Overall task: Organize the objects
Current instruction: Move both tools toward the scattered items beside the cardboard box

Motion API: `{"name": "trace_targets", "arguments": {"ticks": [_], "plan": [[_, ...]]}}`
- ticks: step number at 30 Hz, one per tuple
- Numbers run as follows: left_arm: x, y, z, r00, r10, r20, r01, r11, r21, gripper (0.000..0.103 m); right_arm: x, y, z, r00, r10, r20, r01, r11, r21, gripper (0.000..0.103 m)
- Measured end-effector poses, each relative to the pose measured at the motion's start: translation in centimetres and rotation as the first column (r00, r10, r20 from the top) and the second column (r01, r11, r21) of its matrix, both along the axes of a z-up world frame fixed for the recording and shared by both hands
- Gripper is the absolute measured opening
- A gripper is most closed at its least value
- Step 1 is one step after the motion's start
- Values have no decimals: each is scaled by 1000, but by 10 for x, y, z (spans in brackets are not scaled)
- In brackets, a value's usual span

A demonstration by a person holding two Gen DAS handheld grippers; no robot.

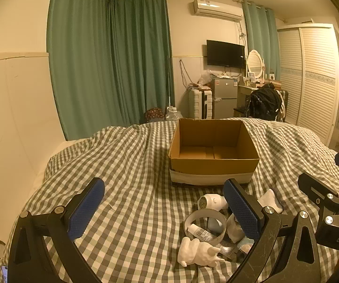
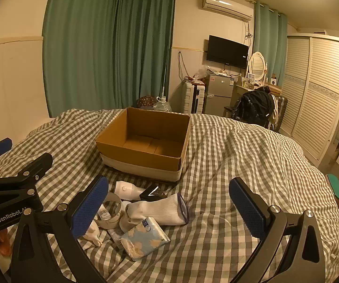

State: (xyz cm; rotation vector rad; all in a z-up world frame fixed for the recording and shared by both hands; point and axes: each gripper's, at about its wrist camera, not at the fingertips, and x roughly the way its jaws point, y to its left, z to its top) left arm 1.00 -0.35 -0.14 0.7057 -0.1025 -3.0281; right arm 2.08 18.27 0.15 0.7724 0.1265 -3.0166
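clutter pile [image 2: 136, 214] sits at 6 o'clock of the empty cardboard box [image 2: 145, 141] on the bed [image 2: 240, 165], nothing picked yet; both hand-held grippers, left [image 1: 164, 210] and right [image 2: 169, 207], gape wide, so next likely closes on the sock [image 2: 160, 208].

Green curtains [image 1: 108, 61] hang along the far wall, an air conditioner [image 1: 217, 9] mounted high beside them. Below it sit a dark TV [image 1: 225, 53], a small fridge [image 1: 224, 97] and a white suitcase [image 1: 200, 103] (standing upright). A louvred wardrobe [image 1: 310, 80] fills the right side.
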Motion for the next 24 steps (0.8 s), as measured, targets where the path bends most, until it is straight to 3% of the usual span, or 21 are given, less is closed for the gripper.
{"name": "trace_targets", "arguments": {"ticks": [24], "plan": [[-3,-7,-2,1000,15,24,-15,999,29,103,0,-3,0,1000,4,-1,-4,1000,3,103]]}}
